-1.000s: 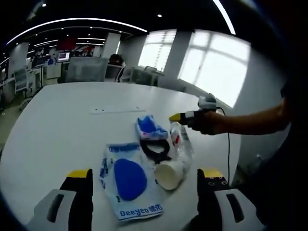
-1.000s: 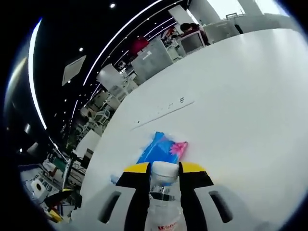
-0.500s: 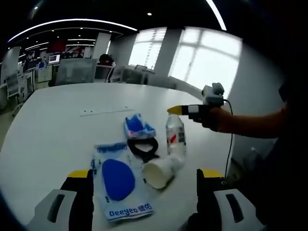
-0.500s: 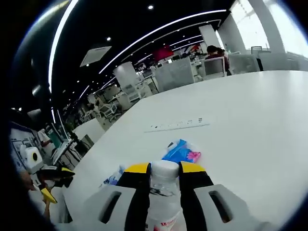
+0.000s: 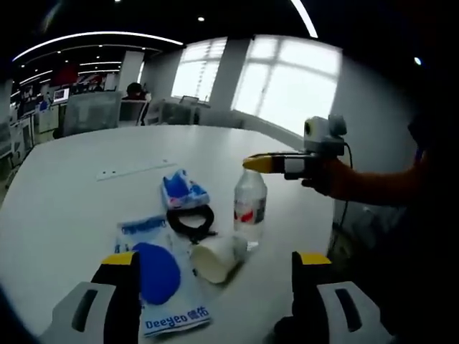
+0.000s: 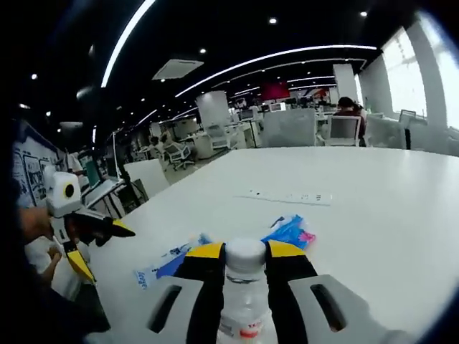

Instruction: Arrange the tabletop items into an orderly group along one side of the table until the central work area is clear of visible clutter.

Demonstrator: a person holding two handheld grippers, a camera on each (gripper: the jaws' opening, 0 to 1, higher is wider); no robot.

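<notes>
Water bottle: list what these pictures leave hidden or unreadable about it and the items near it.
- Water bottle, right gripper view: lower body cut off by the bottom edge and flanked by the right hand-held gripper.
- Its label, left gripper view: print too small to read.
- Paper cup, left gripper view: whether it touches the bottle is unclear.
- Blue packet, right gripper view: partly hidden behind the gripper.

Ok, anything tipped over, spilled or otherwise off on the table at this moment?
The paper cup lies on its side, mouth toward the camera, beside the upright water bottle that the right gripper clamps at the neck. No spill is visible. The blue-printed packet, black ring and blue pouch lie loosely clustered.
</notes>
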